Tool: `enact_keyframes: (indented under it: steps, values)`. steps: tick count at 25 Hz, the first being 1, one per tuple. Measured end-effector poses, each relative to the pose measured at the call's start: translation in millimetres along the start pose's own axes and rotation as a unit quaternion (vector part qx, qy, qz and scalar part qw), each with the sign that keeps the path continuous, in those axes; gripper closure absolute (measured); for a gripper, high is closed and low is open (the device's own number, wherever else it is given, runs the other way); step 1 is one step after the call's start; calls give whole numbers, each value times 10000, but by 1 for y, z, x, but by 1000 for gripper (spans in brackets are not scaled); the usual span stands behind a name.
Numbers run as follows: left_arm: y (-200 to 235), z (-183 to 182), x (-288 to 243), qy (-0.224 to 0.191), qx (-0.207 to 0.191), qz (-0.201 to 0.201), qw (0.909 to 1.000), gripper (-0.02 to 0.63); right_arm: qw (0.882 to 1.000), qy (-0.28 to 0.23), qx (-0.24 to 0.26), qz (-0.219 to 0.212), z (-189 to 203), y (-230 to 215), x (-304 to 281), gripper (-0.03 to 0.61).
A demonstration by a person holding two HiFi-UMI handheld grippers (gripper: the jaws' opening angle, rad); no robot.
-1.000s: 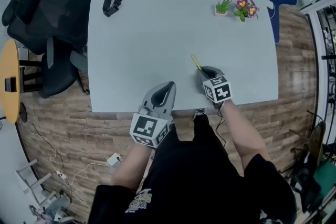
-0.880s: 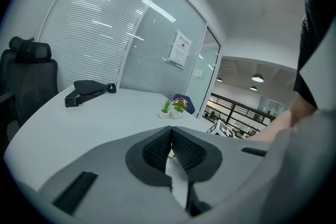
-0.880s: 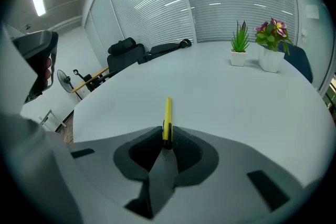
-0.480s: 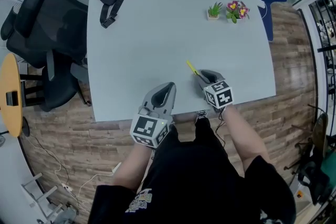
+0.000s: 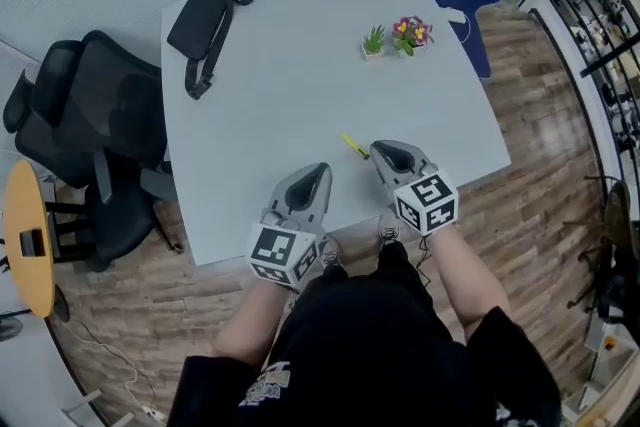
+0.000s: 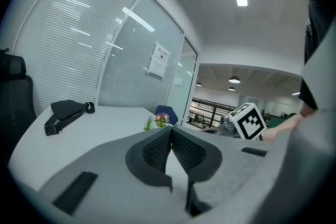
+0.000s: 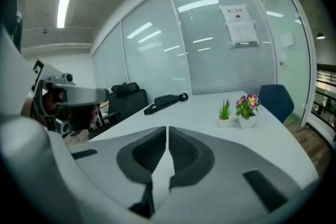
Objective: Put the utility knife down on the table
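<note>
**ITEM: Yellow utility knife, set down. Hazard notes.**

**Location of item.** The utility knife (image 5: pixel 353 146) lies flat on the pale table (image 5: pixel 280 85), toward the near side. It is just beside the tip of the right tool (image 5: pixel 388 153), on that tool's left. No contact between the two can be made out in the head view. The task looks done, or all but done.

**State of tools.** Right tool: jaws pressed together with nothing between them. Its own view shows only bare table past the tips (image 7: pixel 167 131). Left tool (image 5: pixel 316 177): jaws likewise pressed together and empty (image 6: pixel 170 131), held over the near edge of the table, apart from the knife.

**Other contents.** Black bag (image 5: pixel 200 25) at the far left corner and two small potted plants (image 5: pixel 392 37) at the far right. Both are well apart from the knife.

**Risks, as judged:**
- Nudging. The right tool's tip sits so near the knife that a sideways or forward drift during withdrawal could knock it. It might then skid across the smooth top.
- Blind spot. The knife does not show in the right gripper view, so clearance can only be read from the head view.
- Blade. The knife is too small to tell whether the blade is out. If it is, a skid could score the table.
- Left tool. A sweep to the right would cross the knife's position.
</note>
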State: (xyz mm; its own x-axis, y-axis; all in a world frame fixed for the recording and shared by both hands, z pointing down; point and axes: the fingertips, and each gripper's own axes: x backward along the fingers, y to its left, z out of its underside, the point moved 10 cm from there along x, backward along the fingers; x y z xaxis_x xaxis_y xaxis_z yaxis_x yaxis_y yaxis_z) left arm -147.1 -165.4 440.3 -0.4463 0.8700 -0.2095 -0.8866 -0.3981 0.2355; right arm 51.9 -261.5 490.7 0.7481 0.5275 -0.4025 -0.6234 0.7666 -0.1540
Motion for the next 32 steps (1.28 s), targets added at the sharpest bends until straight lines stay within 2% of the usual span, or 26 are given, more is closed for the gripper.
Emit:
enact_keyframes:
  steps: [2,7,12,16,23,32]
  values:
    - [-2,-7,6,-67,-129,143,9998,608,9993,-356,62,106,-14,11,19,574]
    - [-4,-24,18,-270,-392,549,9974,609,9934,-972,383,464,-41,40,71,575]
    - [-12,-33,29,-403,-506,824,9945,609,9868,-1278,641,756,-58,74,113,575]
    - [-28,-32,43,-446,-534,904,9935,607,9849,-1402,662,766,-62,91,136,575]
    - [-66,-19,70,-503,-403,776,9949,609,9843,-1588,541,548,-59,103,163,575]
    - [-150,9,118,-543,-350,177,9978,609,9878,-1547,176,15,-14,108,220,575]
